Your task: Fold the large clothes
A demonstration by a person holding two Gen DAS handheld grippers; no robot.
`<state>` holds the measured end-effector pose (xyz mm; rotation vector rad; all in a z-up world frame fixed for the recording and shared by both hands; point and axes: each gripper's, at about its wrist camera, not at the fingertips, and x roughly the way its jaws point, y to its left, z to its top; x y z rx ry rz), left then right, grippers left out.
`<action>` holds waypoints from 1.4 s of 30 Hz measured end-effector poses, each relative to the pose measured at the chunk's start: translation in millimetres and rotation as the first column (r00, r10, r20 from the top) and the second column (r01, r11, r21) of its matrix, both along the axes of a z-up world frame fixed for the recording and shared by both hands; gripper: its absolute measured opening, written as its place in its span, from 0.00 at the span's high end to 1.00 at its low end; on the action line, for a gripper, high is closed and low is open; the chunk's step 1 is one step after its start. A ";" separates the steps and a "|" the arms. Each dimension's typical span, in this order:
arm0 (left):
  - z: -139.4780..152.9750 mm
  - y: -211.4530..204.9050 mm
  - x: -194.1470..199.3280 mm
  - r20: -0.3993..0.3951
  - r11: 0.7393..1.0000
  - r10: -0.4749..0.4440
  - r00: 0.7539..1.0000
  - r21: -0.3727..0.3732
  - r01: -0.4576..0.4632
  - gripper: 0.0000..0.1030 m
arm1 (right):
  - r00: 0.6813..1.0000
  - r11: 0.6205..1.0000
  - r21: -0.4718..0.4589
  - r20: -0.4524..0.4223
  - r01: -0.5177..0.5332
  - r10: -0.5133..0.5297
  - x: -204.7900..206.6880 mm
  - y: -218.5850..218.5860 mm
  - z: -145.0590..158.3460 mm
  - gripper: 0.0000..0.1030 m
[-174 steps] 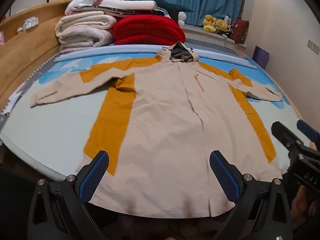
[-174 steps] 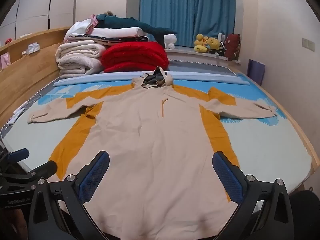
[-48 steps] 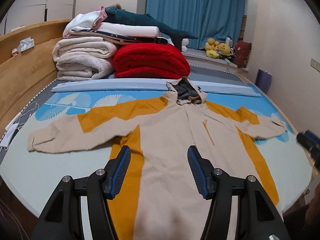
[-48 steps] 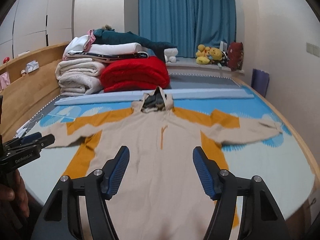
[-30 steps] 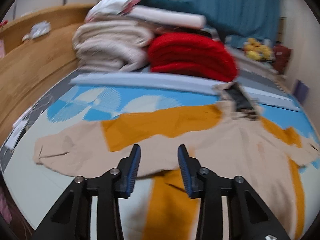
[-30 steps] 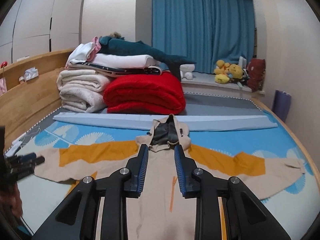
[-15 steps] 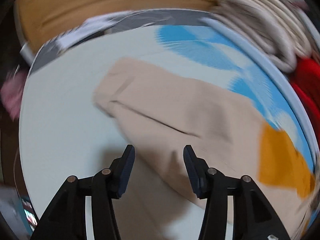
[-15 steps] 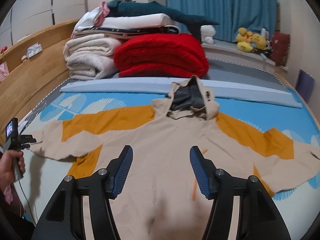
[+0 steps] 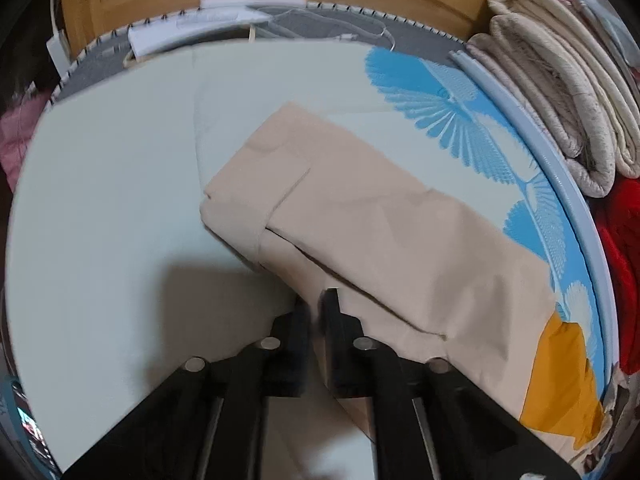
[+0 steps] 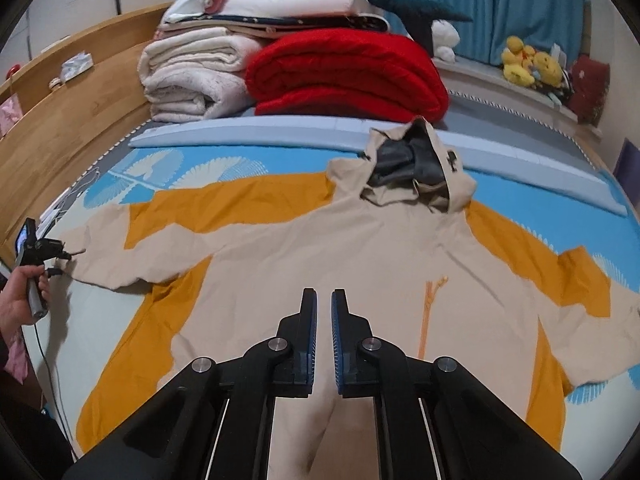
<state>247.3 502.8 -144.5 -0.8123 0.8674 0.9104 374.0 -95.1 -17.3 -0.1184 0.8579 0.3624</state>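
A large beige and orange hooded jacket (image 10: 320,248) lies spread front-up on the bed, sleeves out to both sides. In the left wrist view its left sleeve (image 9: 360,224) lies across the mat, cuff toward the far left. My left gripper (image 9: 316,304) is shut on the near edge of that sleeve. It also shows in the right wrist view (image 10: 66,258) at the sleeve end. My right gripper (image 10: 324,300) is shut, with a thin gap between the pads, over the jacket's chest. Whether it pinches fabric is hidden.
Folded cream blankets (image 10: 192,76) and a red quilt (image 10: 348,76) are stacked at the bed's far side behind a pale blue strip (image 10: 260,132). A wooden headboard (image 10: 60,120) runs along the left. White cables (image 9: 224,28) lie by the mat edge.
My left gripper has closed on the sleeve's near edge. My right gripper has closed from wide open to nearly touching pads and sits lower over the chest.
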 end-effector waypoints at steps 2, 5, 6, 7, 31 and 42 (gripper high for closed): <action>24.2 -14.5 8.0 0.021 0.997 -0.022 1.000 0.077 0.020 0.98 | 1.000 1.000 0.001 -0.015 0.021 -0.021 2.6 -4.9 -1.5 0.85; 73.4 -60.8 35.6 0.073 0.967 -0.150 0.986 0.221 0.130 0.99 | 0.998 0.998 -0.003 -0.022 0.056 -0.056 2.9 -15.8 1.1 0.74; 90.0 -82.7 47.3 0.099 0.947 -0.214 0.972 0.265 0.181 1.00 | 0.998 0.998 -0.005 -0.021 0.063 -0.063 1.3 -19.5 2.8 0.72; 109.2 -110.9 57.0 0.129 0.921 -0.289 0.949 0.307 0.239 1.00 | 0.997 0.998 -0.008 -0.022 0.068 -0.068 -0.4 -22.9 4.3 0.65; 136.6 -492.4 93.4 -0.005 0.423 -0.902 0.431 0.189 0.886 0.73 | 0.944 0.926 0.190 -0.111 0.326 -0.309 -32.3 -83.0 18.2 0.52; 113.8 -480.1 108.4 -0.036 0.436 -0.895 0.445 0.143 0.888 0.73 | 0.829 0.895 0.137 -0.458 0.424 -0.322 -9.3 -82.3 -90.6 0.51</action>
